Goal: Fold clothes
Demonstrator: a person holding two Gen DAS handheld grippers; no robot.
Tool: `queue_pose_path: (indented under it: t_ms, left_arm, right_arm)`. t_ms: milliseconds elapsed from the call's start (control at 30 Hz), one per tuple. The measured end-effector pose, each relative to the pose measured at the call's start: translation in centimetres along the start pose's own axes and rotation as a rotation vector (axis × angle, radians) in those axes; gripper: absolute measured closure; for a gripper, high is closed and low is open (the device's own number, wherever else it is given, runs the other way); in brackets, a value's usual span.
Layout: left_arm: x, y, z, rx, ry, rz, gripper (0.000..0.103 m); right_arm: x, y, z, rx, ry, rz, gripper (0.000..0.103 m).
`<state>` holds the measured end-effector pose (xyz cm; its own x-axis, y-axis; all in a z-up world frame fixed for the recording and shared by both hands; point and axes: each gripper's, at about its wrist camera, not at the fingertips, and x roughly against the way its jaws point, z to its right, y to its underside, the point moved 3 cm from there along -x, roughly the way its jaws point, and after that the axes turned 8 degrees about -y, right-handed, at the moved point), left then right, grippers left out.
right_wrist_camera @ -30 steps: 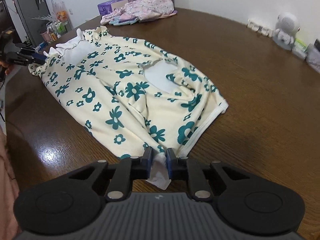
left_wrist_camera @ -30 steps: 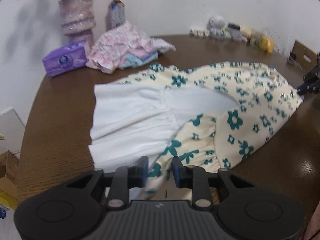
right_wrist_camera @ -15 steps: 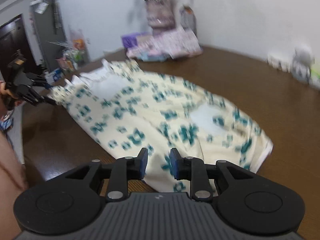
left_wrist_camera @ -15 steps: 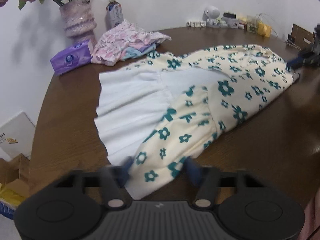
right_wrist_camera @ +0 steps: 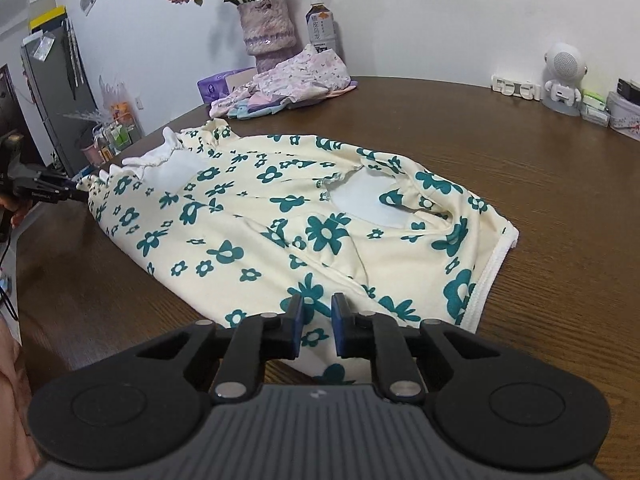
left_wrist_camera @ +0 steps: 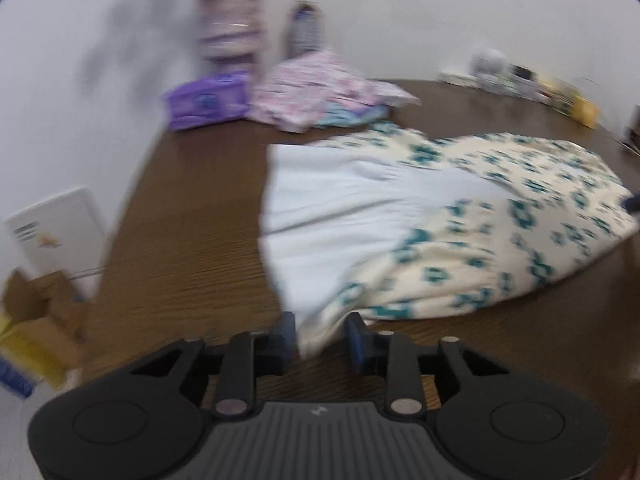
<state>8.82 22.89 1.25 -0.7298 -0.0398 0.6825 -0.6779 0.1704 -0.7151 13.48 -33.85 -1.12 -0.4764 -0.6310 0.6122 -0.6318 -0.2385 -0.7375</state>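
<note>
Your floral dress (right_wrist_camera: 280,216) lies spread flat across the brown desk (right_wrist_camera: 560,200). Your left gripper (left_wrist_camera: 320,334) has its fingers apart around the hem corner; your right gripper (right_wrist_camera: 316,320) hovers fingers parted over the near edge. Bare desk surrounds it.

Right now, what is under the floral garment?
The floral garment lies flat on the brown table, with wood showing all round it. Its own white inner layer shows at openings; anything beneath is covered.
</note>
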Motion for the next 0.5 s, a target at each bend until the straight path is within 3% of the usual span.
queue_pose_path:
  t_ms: [133, 200, 233, 300, 367, 500]
  left_arm:
    - [3.3, -0.7, 1.0, 0.046, -0.145, 0.133, 0.053]
    - [4.4, -1.5, 3.8, 0.007, -0.095, 0.207, 0.050]
    - [4.9, -1.9, 5.4, -0.015, -0.058, 0.243, 0.048]
    - [4.7, -2.7, 9.0, -0.055, 0.047, 0.282, 0.046]
    - [3.7, -3.4, 12.5, -0.096, 0.125, 0.288, 0.046]
    - [1.3, -4.0, 17.3, -0.158, 0.184, 0.268, 0.047]
  right_arm:
    - [-0.5, -0.7, -1.8, -0.003, 0.011, 0.031, 0.079]
    - [-1.4, -1.3, -3.7, 0.016, 0.026, 0.048, 0.073]
    - [-1.9, -1.5, -4.6, 0.026, 0.033, 0.056, 0.064]
    - [-2.8, -2.1, -6.5, 0.045, 0.047, 0.072, 0.057]
    - [-3.7, -2.6, -8.3, 0.065, 0.062, 0.089, 0.056]
    - [-6.3, -3.6, -11.0, 0.081, 0.103, 0.097, 0.056]
